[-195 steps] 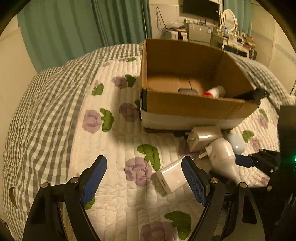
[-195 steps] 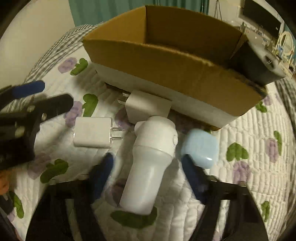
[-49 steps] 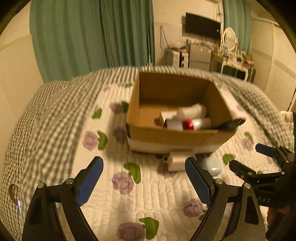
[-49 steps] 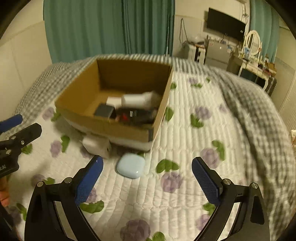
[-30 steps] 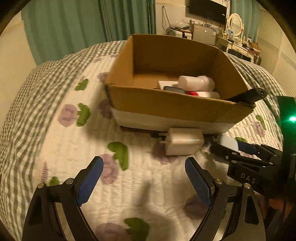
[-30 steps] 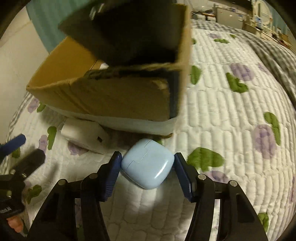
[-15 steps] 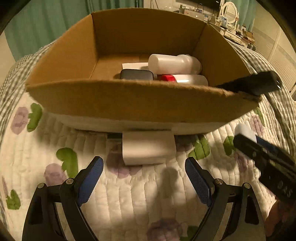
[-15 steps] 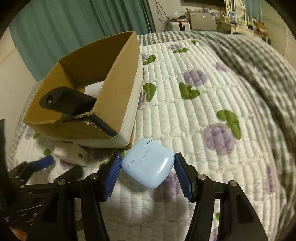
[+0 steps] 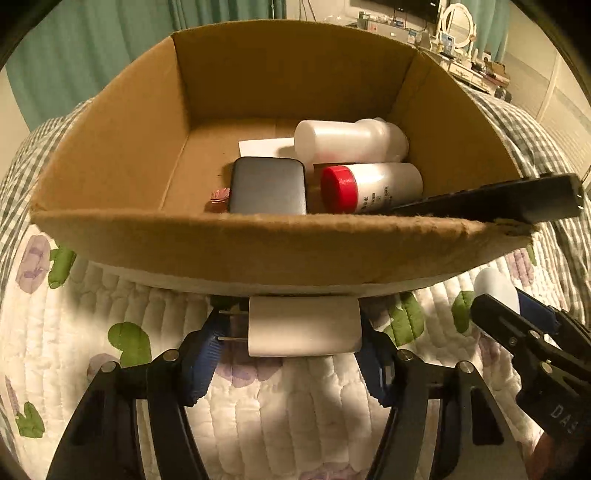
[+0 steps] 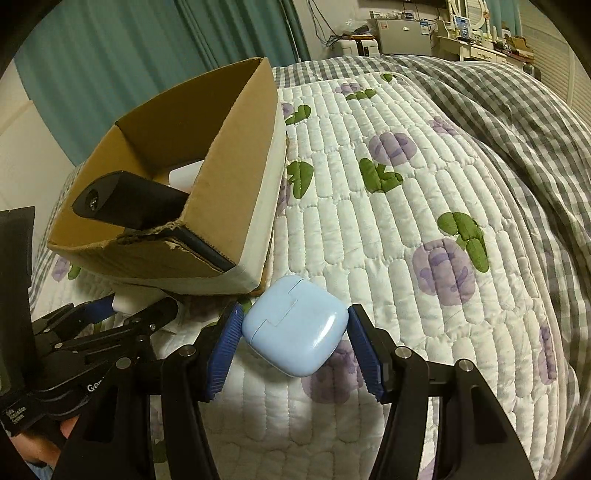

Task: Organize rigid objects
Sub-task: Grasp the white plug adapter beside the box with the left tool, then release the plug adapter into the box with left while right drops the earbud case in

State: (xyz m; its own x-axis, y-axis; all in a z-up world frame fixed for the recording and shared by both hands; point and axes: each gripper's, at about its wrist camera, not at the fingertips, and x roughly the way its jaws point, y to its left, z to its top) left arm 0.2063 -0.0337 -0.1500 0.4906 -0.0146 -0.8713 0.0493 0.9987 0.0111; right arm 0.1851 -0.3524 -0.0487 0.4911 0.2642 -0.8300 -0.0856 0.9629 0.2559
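Note:
A white wall charger (image 9: pixel 303 325) with prongs to the left lies on the quilt against the cardboard box (image 9: pixel 258 247). My left gripper (image 9: pixel 291 354) is closed on its two ends. My right gripper (image 10: pixel 293 341) is shut on a light blue earbud case (image 10: pixel 295 334) beside the box's corner (image 10: pixel 236 206). The box holds a grey power bank (image 9: pixel 269 191), a red-capped bottle (image 9: pixel 371 187), a white bottle (image 9: pixel 349 142) and a black remote (image 9: pixel 491 205) leaning over its rim. The right gripper and the case (image 9: pixel 495 286) show at the right of the left wrist view.
The floral quilt (image 10: pixel 406 221) spreads to the right of the box, with a checked blanket (image 10: pixel 517 122) bunched beyond it. Green curtains (image 10: pixel 147 55) and a desk with devices (image 10: pixel 406 26) stand at the back.
My left gripper has moved in and closed from wide open onto the white charger. My right gripper still holds the blue case and has barely shifted.

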